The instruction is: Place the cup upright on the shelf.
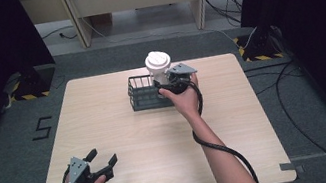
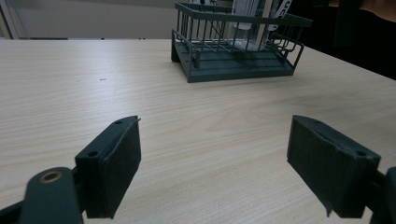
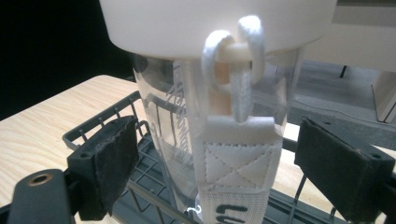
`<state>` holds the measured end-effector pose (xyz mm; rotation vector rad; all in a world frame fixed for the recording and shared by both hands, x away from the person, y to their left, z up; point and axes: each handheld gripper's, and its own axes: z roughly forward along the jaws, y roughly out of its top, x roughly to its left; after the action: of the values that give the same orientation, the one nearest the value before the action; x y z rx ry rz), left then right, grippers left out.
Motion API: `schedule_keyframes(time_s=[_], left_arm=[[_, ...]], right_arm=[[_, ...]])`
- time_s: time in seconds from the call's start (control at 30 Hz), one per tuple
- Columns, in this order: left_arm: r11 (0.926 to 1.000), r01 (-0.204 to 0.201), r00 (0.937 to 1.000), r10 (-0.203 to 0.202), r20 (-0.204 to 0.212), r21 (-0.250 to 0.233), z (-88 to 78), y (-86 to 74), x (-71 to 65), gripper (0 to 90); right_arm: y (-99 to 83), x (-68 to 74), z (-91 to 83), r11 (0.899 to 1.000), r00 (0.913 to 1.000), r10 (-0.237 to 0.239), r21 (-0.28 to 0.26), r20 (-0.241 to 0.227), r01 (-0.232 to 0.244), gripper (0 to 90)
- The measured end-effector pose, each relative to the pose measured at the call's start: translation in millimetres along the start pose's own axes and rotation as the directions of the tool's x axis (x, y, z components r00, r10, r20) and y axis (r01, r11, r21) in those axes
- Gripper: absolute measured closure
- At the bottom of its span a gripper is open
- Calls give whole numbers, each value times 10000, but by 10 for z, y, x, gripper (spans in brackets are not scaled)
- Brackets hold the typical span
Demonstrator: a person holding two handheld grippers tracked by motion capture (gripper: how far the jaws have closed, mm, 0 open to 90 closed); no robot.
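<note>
Right gripper (image 3: 219,172) spread around clear white-lidded plastic bottle (image 3: 210,116) in dark wire basket (image 1: 144,95), seemingly pre-grasp: next, clamp; left gripper (image 1: 100,164) idle, agape.

High view overhead, claw views low, sharing basket (image 1: 144,95)

Bottle (image 1: 158,67) stands in the basket (image 1: 141,95) (table's (image 1: 124,144) far middle).
</note>
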<state>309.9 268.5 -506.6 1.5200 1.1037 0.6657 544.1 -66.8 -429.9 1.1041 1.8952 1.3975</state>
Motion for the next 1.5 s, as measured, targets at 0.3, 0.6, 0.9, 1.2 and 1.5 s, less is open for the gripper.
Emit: schedule_keyframes(time_s=[0.3,0.6,0.9,1.2,1.5], left_arm=[[10000,-8,10000,8,-24,-8,0,0,1,170],[10000,-13,10000,13,-36,-10,0,-1,-1,170],[10000,-29,10000,29,-47,4,-1,-3,-2,170],[10000,-27,10000,27,-40,-3,0,-4,-6,170],[10000,-30,10000,30,-34,-22,-1,-5,-11,170]], right_arm=[[2,-10,-137,9998,10000,2,-187,-33,-2,143],[-20,-10,-237,9999,9999,-43,-149,-96,42,143],[-75,-18,-372,9997,9999,-58,-230,-143,55,145],[-110,-39,-469,9997,9999,-63,-241,-145,60,151],[-180,-71,-594,9998,9999,-16,-186,-124,14,155]])
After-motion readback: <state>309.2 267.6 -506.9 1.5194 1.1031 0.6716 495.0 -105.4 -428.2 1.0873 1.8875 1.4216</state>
